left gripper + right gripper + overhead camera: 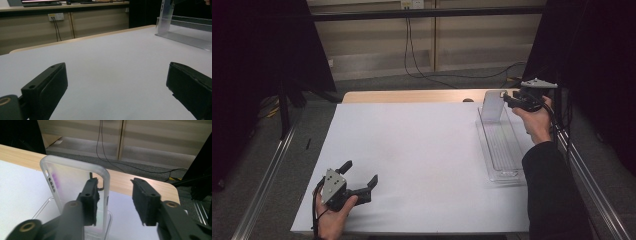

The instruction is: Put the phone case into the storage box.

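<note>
A translucent phone case (75,192) stands upright at the far end of a clear tray (499,145), which lies along the right side of the white mat (422,160) covering the table (412,96). Standing it on end there, rather than flat, leaves its rim exposed for a side-on pinch. The right gripper (512,101) is at that far end, held above the tray by the right hand (536,120). In the right gripper view its 2 jaws are parted: the left jaw sits against or just behind the case's right edge, seen partly through the plastic, and the other stands clear with a gap between them. Whether the near jaw touches the case I cannot tell, but nothing is clamped. The pose reads as lining up on, or letting go of, the case's edge. The left gripper (362,180) rests low near the mat's near-left corner, well apart from the tray, its jaws spread wide and empty over bare mat, probably parked out of the way.
</note>
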Available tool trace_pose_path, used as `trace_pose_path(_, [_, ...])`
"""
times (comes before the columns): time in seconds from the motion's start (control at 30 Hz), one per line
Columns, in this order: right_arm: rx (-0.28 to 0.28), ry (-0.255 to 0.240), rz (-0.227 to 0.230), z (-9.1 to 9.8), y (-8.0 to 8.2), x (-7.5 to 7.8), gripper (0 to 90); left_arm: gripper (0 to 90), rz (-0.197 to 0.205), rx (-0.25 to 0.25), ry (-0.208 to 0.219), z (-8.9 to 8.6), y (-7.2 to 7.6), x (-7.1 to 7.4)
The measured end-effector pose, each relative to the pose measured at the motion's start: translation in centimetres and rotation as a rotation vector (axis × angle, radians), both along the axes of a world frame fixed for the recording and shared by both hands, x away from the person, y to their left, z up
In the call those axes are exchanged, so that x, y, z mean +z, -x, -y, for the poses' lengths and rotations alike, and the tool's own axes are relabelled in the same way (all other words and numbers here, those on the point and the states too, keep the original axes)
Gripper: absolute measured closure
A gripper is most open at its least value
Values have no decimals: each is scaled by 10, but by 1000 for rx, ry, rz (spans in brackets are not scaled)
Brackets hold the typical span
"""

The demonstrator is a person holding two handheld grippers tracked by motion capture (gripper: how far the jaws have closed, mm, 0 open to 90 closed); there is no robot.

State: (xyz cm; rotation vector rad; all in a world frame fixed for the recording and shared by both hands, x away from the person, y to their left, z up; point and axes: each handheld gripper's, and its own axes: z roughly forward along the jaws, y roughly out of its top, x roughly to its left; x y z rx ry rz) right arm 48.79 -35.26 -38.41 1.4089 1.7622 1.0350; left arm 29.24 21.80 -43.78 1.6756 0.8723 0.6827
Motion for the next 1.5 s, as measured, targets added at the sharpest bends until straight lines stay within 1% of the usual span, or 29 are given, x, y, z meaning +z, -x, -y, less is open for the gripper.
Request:
trace_pose_path(0.03, [-1,-4,-1,1,1,0,546,36,-4,3,9,0,0,0])
trace_pose_path(0.07, [3,-2,-4,1,1,1,516,36,-3,4,7,0,0,0])
trace_pose_path(0.1, [-6,0,-5,1,2,1,490,36,-2,6,6,0,0,0])
trace_pose_path(0.13, [-7,-3,-3,1,2,1,490,36,-3,9,11,0,0,0])
trace_pose_path(0.17, [5,-8,-5,1,2,1,485,36,-3,5,10,0,0,0])
trace_pose_path(0.23, [3,-4,5,0,3,1,448,36,-2,7,13,0,0,0])
trace_pose_path(0.27, [8,-12,2,-1,3,1,442,36,-3,5,12,1,-1,0])
trace_pose_path(0.37, [8,-15,-5,-2,4,1,369,36,-1,6,14,0,-1,1])
trace_pose_path(0.43, [11,-30,-2,-3,4,2,302,36,0,9,13,0,-1,1])
trace_pose_path(0.5, [9,-24,-3,-3,5,4,240,35,-3,9,12,0,-1,1])
trace_pose_path(0.57, [5,-24,5,-2,5,5,206,35,-2,10,11,1,-2,1])
trace_pose_path(0.67, [2,-8,-4,-1,6,5,149,36,1,10,10,2,-3,1])
trace_pose_path(0.7, [3,-7,-6,-1,6,4,141,35,0,10,9,2,-3,1])
trace_pose_path(0.73, [-5,-12,-10,-1,7,4,115,35,-2,9,9,1,-4,0])
trace_pose_path(0.8, [1,-14,-17,-1,8,3,57,35,-4,13,13,1,-4,0])
trace_pose_path(0.83, [-1,-12,-17,-1,8,3,43,34,-3,15,14,1,-4,1])
trace_pose_path(0.9, [4,-17,-16,-2,9,3,32,34,-3,18,19,1,-3,1])
trace_pose_path(1.0, [-4,-29,-10,-3,10,6,21,34,2,18,19,0,-3,1])
trace_pose_path(1.07, [11,-30,4,-3,12,8,15,34,0,17,27,0,-2,1])
trace_pose_path(1.17, [21,-42,-1,-3,14,10,14,34,2,21,30,-1,-2,2])
trace_pose_path(1.23, [33,-64,15,-1,17,10,13,34,0,21,24,-2,-1,2])
trace_pose_path(1.27, [33,-67,16,-1,18,9,11,34,1,24,31,-2,0,2])
trace_pose_path(1.37, [8,-61,28,-1,23,6,4,34,4,26,35,-4,1,2])
trace_pose_path(1.4, [11,-68,23,0,24,5,8,34,5,29,42,-4,1,3])
trace_pose_path(1.43, [14,-63,22,-1,25,5,11,34,4,29,43,-4,1,3])
trace_pose_path(1.5, [16,-54,33,-2,27,4,5,34,3,27,42,-3,1,3])
